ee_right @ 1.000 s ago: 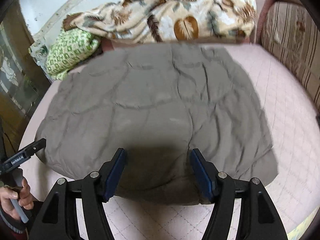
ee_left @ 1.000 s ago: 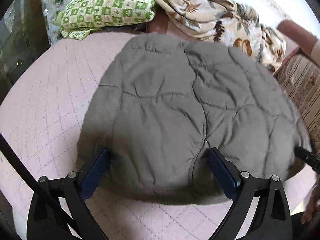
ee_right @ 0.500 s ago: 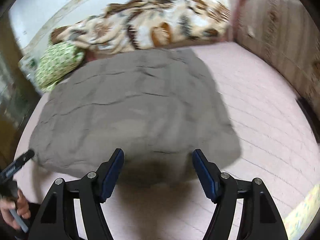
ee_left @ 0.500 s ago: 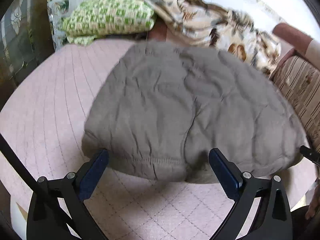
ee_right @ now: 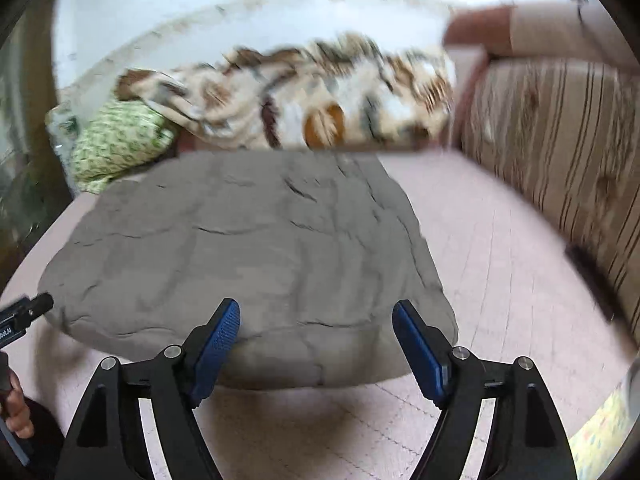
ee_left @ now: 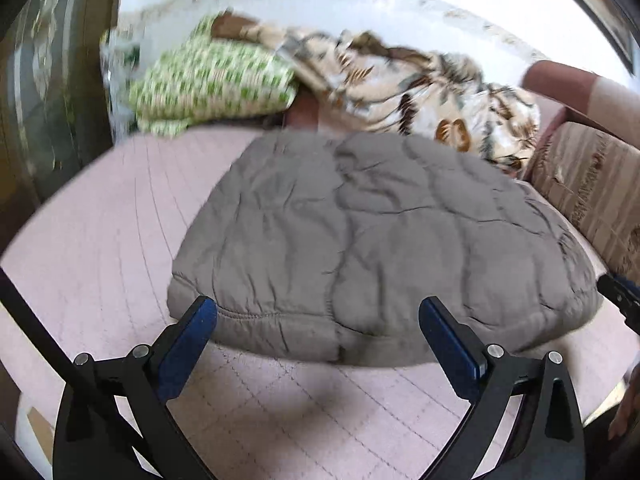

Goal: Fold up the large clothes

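Item: grey quilted jacket [ee_left: 380, 240], folded into a padded slab, flat on the pink quilted bed [ee_left: 100, 232], long axis running side to side, near hem just ahead of both tools. Left tool [ee_left: 318, 320] wide, empty, facing the hem's left part; right tool [ee_right: 316, 320] wide, empty, jaws just widened, facing its right part, neither nearer. Surroundings: green pillow [ee_left: 212, 80], patterned blanket [ee_left: 420, 92] behind; striped sofa [ee_right: 560, 160] to the right.
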### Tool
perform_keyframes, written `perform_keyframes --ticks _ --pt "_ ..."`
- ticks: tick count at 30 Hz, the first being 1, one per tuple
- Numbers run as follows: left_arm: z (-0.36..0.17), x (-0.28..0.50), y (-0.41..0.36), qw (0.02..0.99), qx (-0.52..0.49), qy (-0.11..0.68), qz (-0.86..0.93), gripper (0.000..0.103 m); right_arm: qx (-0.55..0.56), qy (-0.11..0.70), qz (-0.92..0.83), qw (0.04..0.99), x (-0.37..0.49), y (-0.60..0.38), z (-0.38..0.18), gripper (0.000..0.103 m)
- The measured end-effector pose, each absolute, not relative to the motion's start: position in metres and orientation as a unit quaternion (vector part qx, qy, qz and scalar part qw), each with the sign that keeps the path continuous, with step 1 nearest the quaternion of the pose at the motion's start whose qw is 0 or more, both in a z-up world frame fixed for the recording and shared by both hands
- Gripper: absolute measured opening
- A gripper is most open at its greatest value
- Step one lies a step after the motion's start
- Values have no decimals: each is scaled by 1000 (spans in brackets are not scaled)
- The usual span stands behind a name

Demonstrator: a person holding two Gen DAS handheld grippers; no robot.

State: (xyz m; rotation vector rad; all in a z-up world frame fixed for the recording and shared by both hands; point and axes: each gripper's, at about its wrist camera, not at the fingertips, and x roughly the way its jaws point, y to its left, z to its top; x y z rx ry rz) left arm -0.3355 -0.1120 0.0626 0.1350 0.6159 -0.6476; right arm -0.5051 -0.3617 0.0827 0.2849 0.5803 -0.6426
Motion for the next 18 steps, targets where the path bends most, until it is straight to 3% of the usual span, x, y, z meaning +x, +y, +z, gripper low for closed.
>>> perform_keyframes --ticks 6,9,18 --pt "73 -370 -103 907 113 284 -289 101 114 229 -291 922 -527 -309 94 83" --pt "80 -389 -91 911 114 278 -284 101 100 194 -301 928 -553 -273 100 93" --pt "100 -426 -72 914 131 244 -298 101 32 158 -284 945 -579 -214 113 99"
